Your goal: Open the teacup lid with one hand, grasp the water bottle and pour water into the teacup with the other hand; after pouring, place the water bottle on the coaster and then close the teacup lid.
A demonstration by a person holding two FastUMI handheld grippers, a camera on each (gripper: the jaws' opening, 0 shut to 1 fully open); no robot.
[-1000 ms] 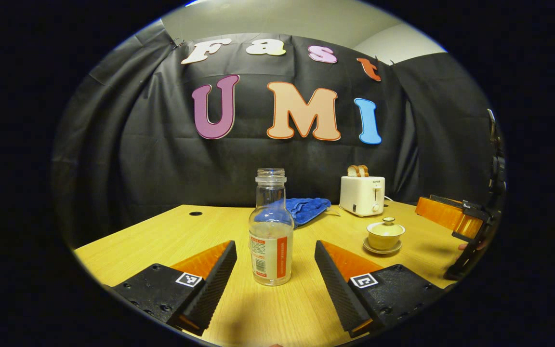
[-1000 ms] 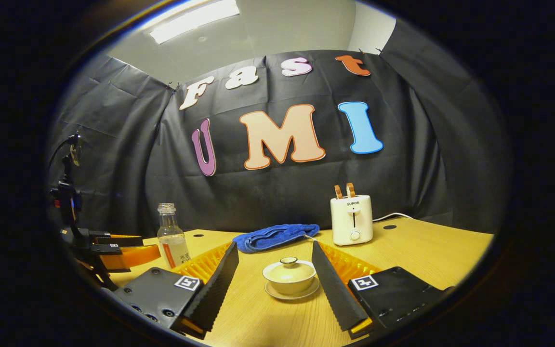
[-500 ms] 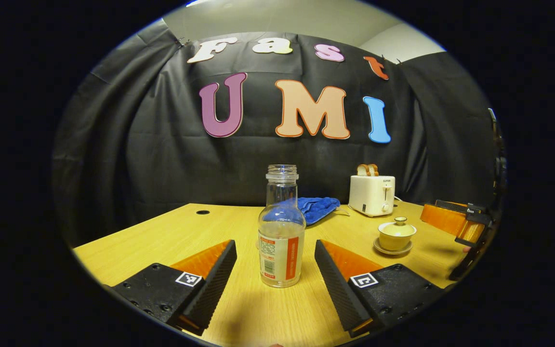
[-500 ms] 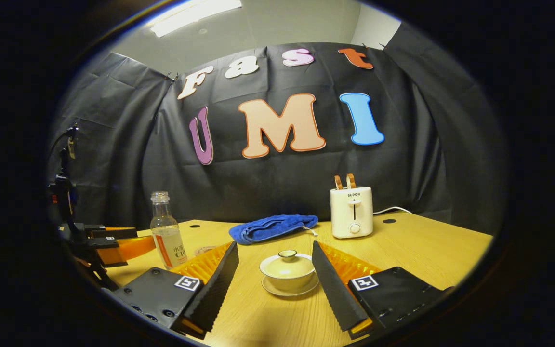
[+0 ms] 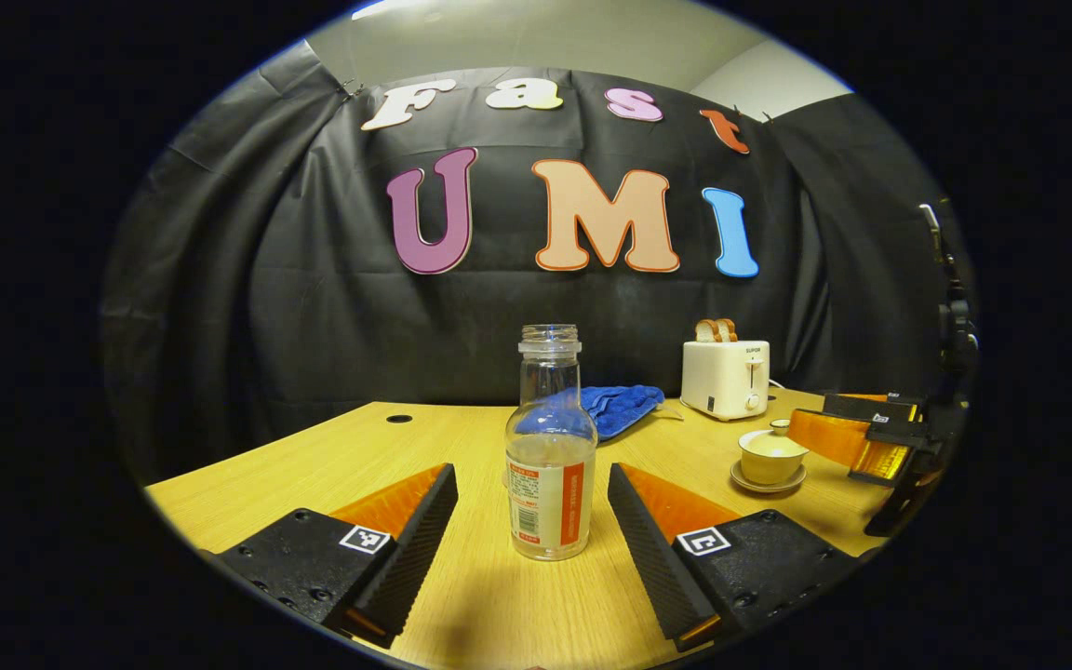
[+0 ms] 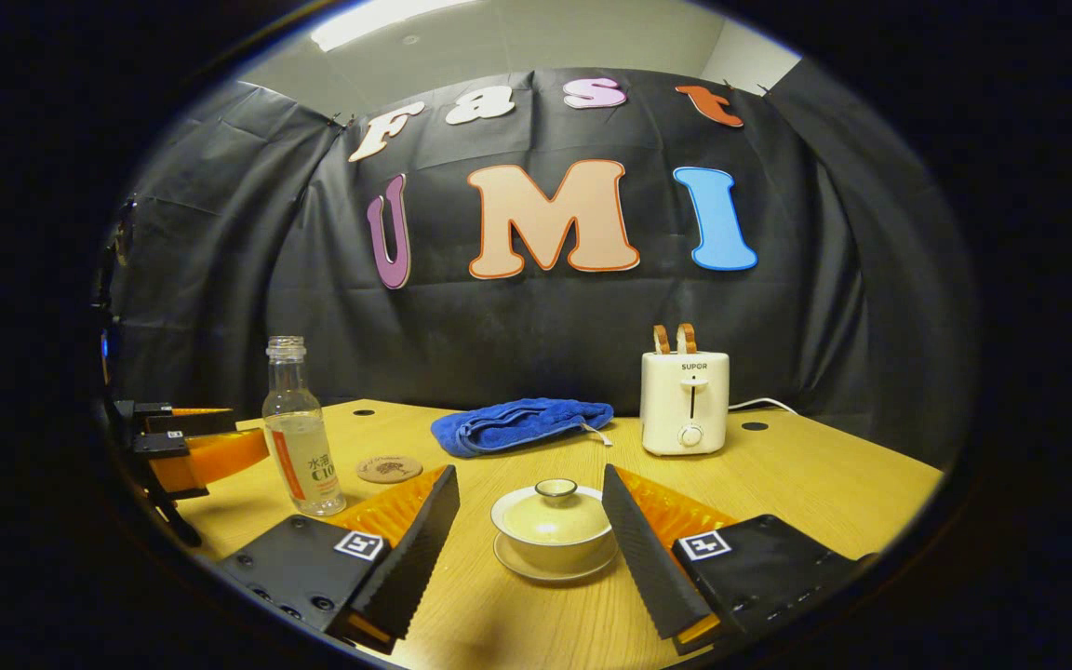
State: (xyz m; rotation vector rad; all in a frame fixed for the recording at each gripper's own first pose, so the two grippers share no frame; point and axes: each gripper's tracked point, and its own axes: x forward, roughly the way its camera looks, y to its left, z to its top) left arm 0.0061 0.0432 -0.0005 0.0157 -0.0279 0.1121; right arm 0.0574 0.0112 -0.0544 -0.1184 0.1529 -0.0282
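A bright ceiling light panel (image 6: 387,14) glows overhead; the booth stays dim, sharp, with edges bowed by fisheye.

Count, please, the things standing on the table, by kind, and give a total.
Water bottle: 1
Lidded teacup on saucer: 1
Coaster: 1
Blue towel: 1
Toaster: 1
Total: 5
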